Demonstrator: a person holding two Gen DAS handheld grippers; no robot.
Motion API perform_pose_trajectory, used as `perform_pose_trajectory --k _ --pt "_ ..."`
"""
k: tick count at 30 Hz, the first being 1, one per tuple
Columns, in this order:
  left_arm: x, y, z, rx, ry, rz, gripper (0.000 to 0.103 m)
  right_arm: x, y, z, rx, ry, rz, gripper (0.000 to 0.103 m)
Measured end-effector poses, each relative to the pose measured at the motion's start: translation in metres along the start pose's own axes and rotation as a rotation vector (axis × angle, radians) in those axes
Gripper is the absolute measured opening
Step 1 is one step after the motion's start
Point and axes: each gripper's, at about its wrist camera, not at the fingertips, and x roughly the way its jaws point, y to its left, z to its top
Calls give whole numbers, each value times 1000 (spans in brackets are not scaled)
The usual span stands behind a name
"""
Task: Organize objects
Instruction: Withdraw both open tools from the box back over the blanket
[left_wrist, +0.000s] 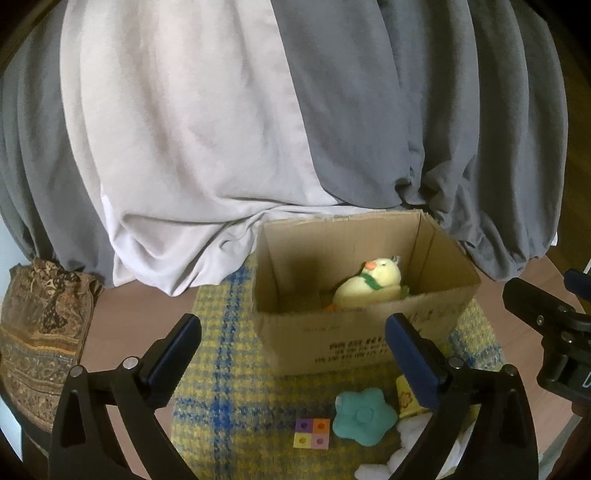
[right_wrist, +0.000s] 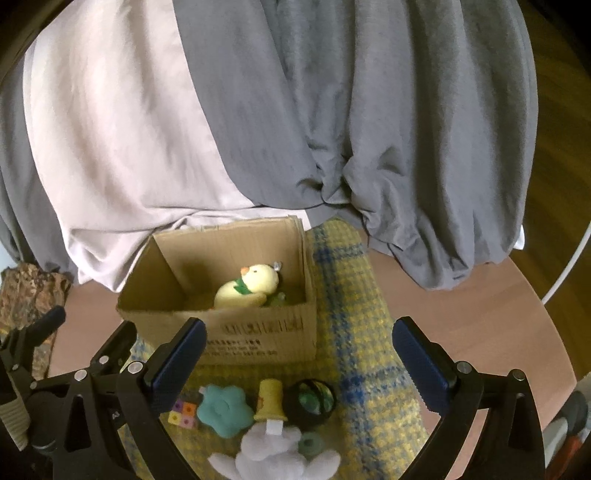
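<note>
An open cardboard box (left_wrist: 354, 339) (right_wrist: 258, 332) stands on a yellow and blue plaid mat (left_wrist: 229, 398) (right_wrist: 354, 314). Inside it lies a pale yellow plush duck (left_wrist: 369, 284) (right_wrist: 247, 288) with a green scarf. In front of the box lie a teal flower-shaped toy (left_wrist: 364, 415) (right_wrist: 221, 408), a small four-coloured block (left_wrist: 312, 432) (right_wrist: 183, 411), a yellow cup-shaped toy (right_wrist: 270, 400), a dark round toy (right_wrist: 312, 402) and a white plush (right_wrist: 273, 454). My left gripper (left_wrist: 293, 350) is open above the mat, nothing between its fingers. My right gripper (right_wrist: 299, 356) is open over the toys, empty.
Grey and pale bedding (left_wrist: 221, 129) (right_wrist: 332, 110) hangs down behind the box. A patterned brown cloth (left_wrist: 40, 332) lies at the left. The pink-brown tabletop (right_wrist: 480, 314) shows to the right of the mat. The right gripper's body (left_wrist: 554, 332) sits at the left wrist view's right edge.
</note>
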Motion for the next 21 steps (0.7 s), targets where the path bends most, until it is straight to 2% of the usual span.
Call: perform_pose_trajectory --k 9,21 --pt "-10 3 -29 2 -1 10 102 -3 0 -27 3 20 15 101" --pt "-6 5 -73 18 43 30 102 -1 4 -65 -3 49 7 101"
